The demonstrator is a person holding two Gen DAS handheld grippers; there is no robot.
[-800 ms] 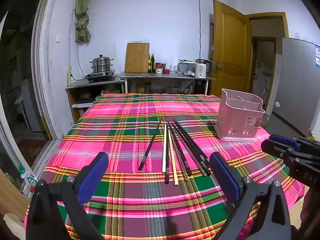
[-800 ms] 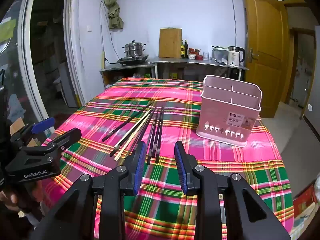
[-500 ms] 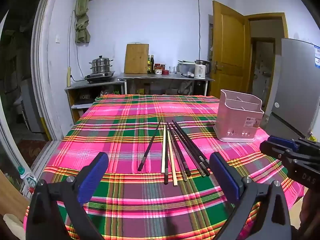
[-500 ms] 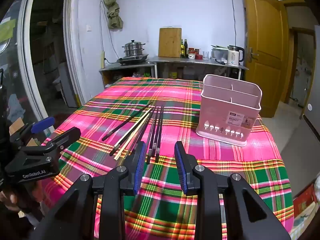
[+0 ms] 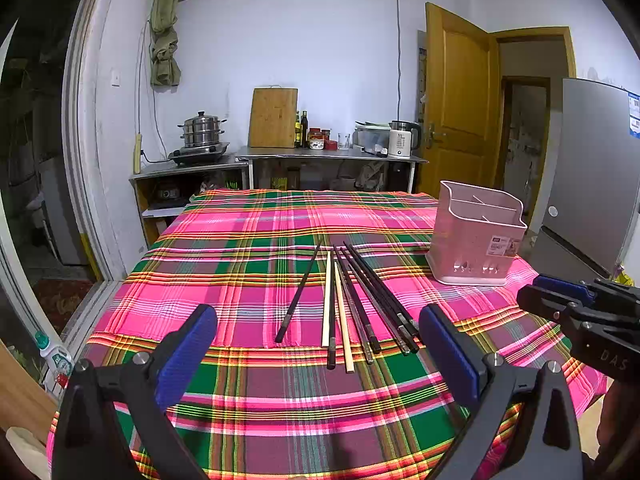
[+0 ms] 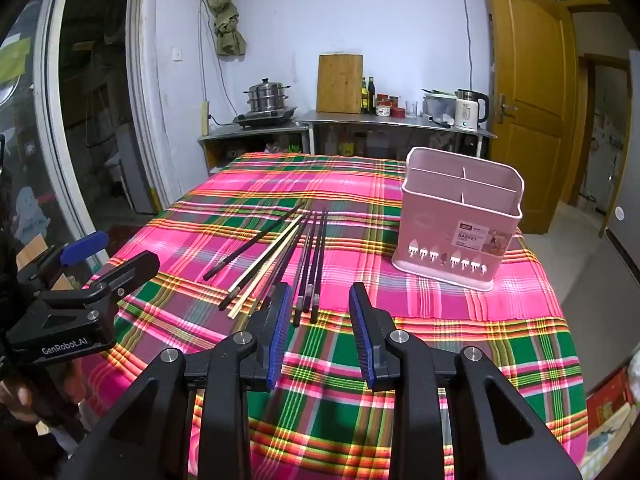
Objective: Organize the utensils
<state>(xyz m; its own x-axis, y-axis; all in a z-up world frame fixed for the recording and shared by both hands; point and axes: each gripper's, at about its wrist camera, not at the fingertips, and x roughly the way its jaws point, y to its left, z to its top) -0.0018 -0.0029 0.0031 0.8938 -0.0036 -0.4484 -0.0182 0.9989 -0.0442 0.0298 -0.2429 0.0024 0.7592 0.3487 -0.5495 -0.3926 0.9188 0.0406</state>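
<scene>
Chopsticks (image 5: 352, 304) loose on plaid tablecloth (image 5: 240, 280), pink holder (image 5: 478, 236) right of them, my left gripper (image 5: 318, 344) spread wide, empty, my right gripper (image 6: 318, 332) parted narrowly, gripping nothing

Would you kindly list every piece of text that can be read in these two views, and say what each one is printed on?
"GenRobot.AI": on the body of the left gripper, seen from the right wrist.
"DAS": on the body of the right gripper, cut off by the frame edge.
"BASKET": on the label of the pink basket; its smaller lines are too small to read.
Blue sticker on the fridge: too blurred to read.
</scene>
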